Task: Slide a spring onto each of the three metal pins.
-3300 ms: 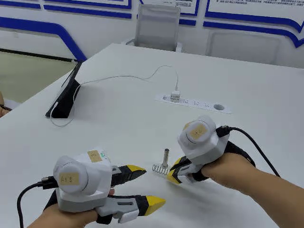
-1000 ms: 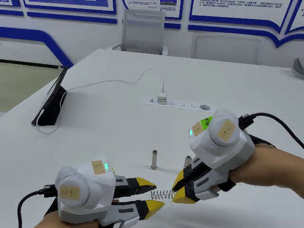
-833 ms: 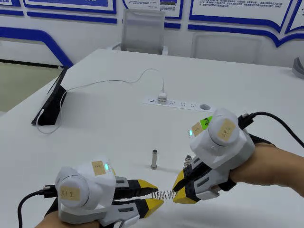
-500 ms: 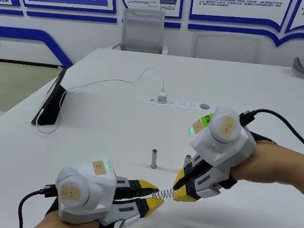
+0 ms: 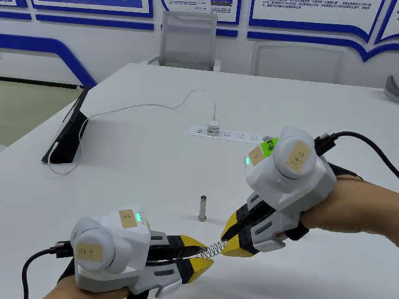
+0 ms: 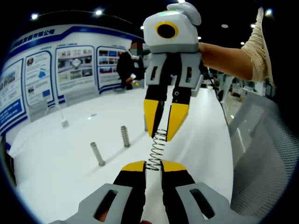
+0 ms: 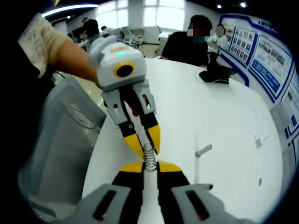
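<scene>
The spring (image 5: 212, 249) hangs clear of the table (image 5: 156, 156), spanning nearly level between your two tools. The left tool (image 5: 206, 254) is clenched on one end and the right tool (image 5: 229, 247) is clenched on the other end, which sits a touch higher. The bare metal pin (image 5: 202, 208) stands upright on the table just beyond the spring, about equally near both tools, so the spring's long axis lies crosswise to the pin's; as I judge it, you'll need one tool to let go and the other to tip the spring upright, free end over the pin's top.
</scene>
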`<action>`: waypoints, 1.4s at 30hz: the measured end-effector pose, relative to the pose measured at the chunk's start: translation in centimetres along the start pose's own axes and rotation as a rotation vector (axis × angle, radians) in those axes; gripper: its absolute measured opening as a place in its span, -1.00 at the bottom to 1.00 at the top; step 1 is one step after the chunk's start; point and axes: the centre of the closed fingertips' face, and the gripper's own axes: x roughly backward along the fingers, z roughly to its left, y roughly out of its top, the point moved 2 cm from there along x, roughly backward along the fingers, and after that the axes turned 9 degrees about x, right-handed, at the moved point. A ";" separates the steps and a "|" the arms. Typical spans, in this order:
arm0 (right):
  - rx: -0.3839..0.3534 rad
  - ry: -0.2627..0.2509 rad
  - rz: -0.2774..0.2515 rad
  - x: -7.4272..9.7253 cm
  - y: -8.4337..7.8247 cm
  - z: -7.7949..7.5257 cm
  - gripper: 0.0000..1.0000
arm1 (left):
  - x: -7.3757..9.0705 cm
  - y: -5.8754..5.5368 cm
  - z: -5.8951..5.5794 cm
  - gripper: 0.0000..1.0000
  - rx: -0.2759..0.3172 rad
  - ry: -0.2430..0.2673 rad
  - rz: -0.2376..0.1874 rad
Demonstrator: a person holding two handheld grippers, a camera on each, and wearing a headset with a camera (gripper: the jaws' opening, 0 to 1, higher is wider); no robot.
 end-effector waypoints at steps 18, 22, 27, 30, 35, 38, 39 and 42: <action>0.023 -0.032 -0.059 0.0 2.5 -0.5 -0.76 | -0.1 0.1 -0.1 -0.78 0.015 -0.004 -0.004; 0.032 -0.035 -0.075 -0.2 3.1 -0.4 -0.76 | -0.2 0.1 -0.2 -0.79 0.018 -0.009 -0.005; 0.036 -0.037 -0.089 -0.4 3.6 -0.4 -0.76 | -0.2 0.2 -0.3 -0.79 0.025 -0.010 -0.010; 0.038 -0.040 -0.089 -0.5 3.6 -0.4 -0.76 | -0.2 0.1 -0.3 -0.79 0.037 -0.011 -0.013; 0.034 -0.048 -0.088 -0.5 3.6 -0.3 -0.72 | 0.1 0.4 0.0 -0.79 0.064 -0.005 -0.037; 0.031 -0.057 -0.094 -0.4 3.7 -0.4 -0.71 | 0.2 0.4 0.1 -0.79 0.067 -0.003 -0.041; 0.028 -0.060 -0.096 -0.3 3.7 -0.4 -0.71 | 0.2 0.4 0.1 -0.79 0.067 -0.002 -0.042; 0.016 -0.067 -0.105 -0.2 3.6 -0.5 -0.71 | 0.2 0.4 0.2 -0.79 0.071 0.002 -0.046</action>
